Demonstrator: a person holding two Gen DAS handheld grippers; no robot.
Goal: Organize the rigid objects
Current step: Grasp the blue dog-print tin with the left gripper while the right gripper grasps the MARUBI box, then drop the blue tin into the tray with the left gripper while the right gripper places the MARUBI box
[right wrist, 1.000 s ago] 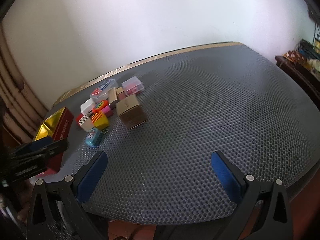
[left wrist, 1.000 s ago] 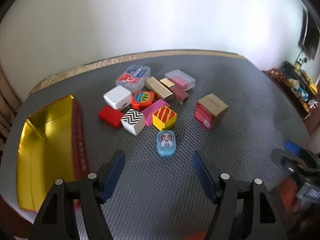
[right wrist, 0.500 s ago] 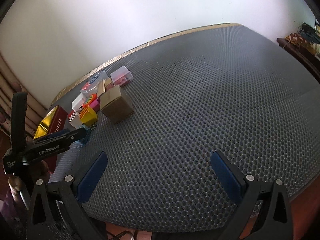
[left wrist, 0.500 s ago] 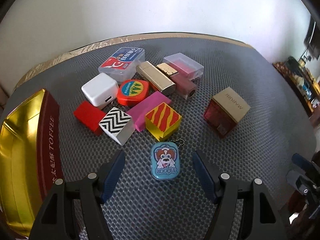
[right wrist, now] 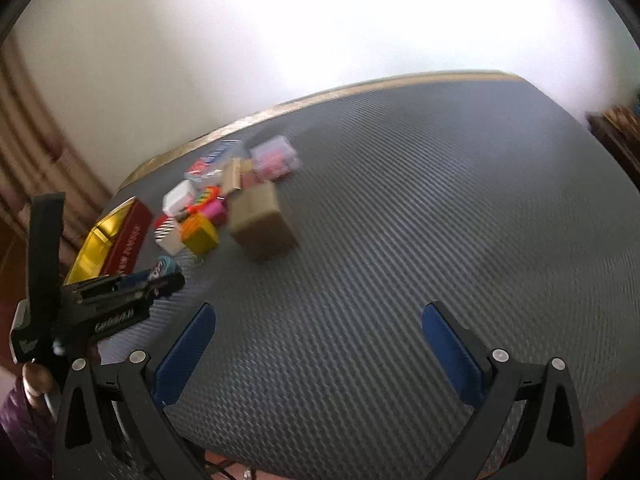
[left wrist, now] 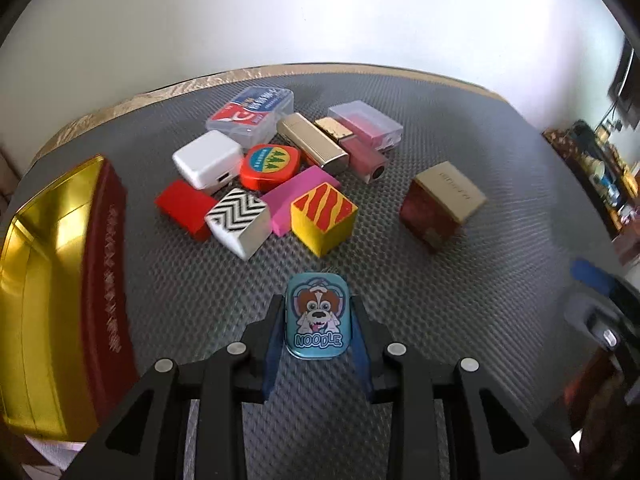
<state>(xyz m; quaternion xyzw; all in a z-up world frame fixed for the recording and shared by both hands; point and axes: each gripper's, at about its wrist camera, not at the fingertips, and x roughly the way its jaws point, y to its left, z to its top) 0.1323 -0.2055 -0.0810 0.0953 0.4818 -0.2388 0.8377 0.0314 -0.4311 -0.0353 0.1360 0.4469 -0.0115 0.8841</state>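
The small blue tin with a cartoon dog lies flat on the grey mat, clamped between the blue pads of the left gripper, whose jaws have just been closing onto its two long sides. Just beyond it sits the pile of little boxes, and the open gold-lined toffee tin lies off to the left. The right gripper hangs wide open over bare mat, holding nothing.
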